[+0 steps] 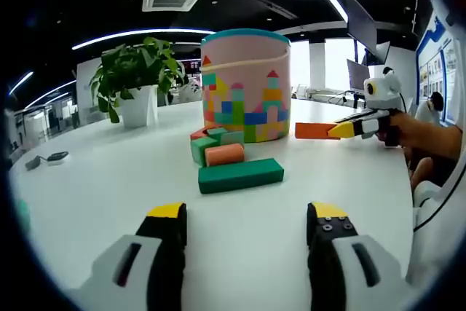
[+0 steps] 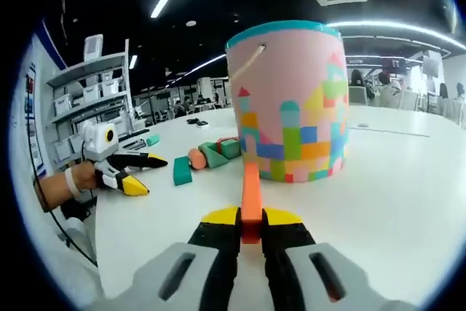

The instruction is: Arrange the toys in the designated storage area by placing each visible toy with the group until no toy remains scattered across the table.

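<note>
Holding orange block [image 2: 250, 193] in right claw [image 2: 251, 216] | beside bucket [image 2: 291, 100]

orange block [image 2: 250, 193] near end hidden between tool tips, red block [image 1: 198, 133] mostly behind green blocks [image 1: 218, 145]

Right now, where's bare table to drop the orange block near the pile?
Free: the white table between the left gripper and the long green block, and the stretch toward the potted plant. Crowded: the block pile against the pink bucket, where the right gripper holds the orange block.
</note>
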`<state>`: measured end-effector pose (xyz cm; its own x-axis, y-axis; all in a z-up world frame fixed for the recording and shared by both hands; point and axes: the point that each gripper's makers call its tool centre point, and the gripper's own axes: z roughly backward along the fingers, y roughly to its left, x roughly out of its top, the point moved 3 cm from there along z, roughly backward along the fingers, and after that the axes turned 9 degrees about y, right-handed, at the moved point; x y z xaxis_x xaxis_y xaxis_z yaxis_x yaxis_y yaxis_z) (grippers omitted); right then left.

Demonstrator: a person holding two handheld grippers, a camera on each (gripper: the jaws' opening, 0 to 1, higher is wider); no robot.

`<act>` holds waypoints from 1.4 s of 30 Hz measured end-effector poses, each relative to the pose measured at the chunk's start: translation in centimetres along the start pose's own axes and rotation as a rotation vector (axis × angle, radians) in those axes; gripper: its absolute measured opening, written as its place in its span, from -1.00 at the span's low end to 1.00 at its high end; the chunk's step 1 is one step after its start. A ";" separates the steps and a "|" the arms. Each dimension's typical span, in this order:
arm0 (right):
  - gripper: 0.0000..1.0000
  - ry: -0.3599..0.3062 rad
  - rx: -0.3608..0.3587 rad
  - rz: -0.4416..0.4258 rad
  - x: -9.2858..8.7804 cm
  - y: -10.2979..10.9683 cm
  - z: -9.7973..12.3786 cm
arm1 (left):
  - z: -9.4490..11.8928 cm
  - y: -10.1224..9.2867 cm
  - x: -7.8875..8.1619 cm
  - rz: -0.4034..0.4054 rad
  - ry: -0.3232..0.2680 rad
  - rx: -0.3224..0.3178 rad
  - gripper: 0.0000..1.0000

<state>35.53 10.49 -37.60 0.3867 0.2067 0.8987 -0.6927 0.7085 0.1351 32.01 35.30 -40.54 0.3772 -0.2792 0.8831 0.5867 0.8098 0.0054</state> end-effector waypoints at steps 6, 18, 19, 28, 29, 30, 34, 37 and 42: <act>-0.81 -0.079 0.016 -0.033 3.6 -0.6 3.0 | 0.0 0.0 0.0 -0.003 -0.001 0.002 0.37; -0.81 -0.185 -0.026 0.082 10.5 -2.3 7.3 | 0.0 -0.1 0.0 -0.009 -0.003 0.002 0.36; -0.81 -0.182 -0.032 0.101 10.9 -2.5 7.5 | 0.0 -0.1 0.0 -0.008 -0.003 0.002 0.36; -0.81 -0.138 -0.122 0.455 16.6 -3.3 8.8 | 0.1 -0.1 0.1 -0.011 -0.004 0.004 0.36; -0.81 -0.131 -0.126 0.497 17.3 -3.2 8.9 | 0.1 -0.1 0.1 -0.011 -0.004 0.005 0.36; -0.81 -0.124 -0.130 0.538 18.1 -3.2 9.0 | 0.1 -0.1 0.1 -0.011 -0.004 0.005 0.36; -0.81 -0.083 -0.148 0.654 19.4 -3.7 8.8 | 0.1 -0.1 0.1 -0.012 -0.005 0.005 0.36; -0.81 -0.029 -0.160 0.778 20.2 -4.2 8.3 | 0.1 -0.1 0.1 -0.012 -0.005 0.005 0.36; -0.81 0.028 -0.156 0.893 21.5 -4.8 7.5 | 0.1 0.0 0.1 -0.014 -0.006 0.008 0.36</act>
<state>42.65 6.48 -15.84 -0.2386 0.7379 0.6313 -0.6528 0.3595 -0.6668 31.94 35.31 -40.43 0.3648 -0.2879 0.8855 0.5862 0.8099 0.0218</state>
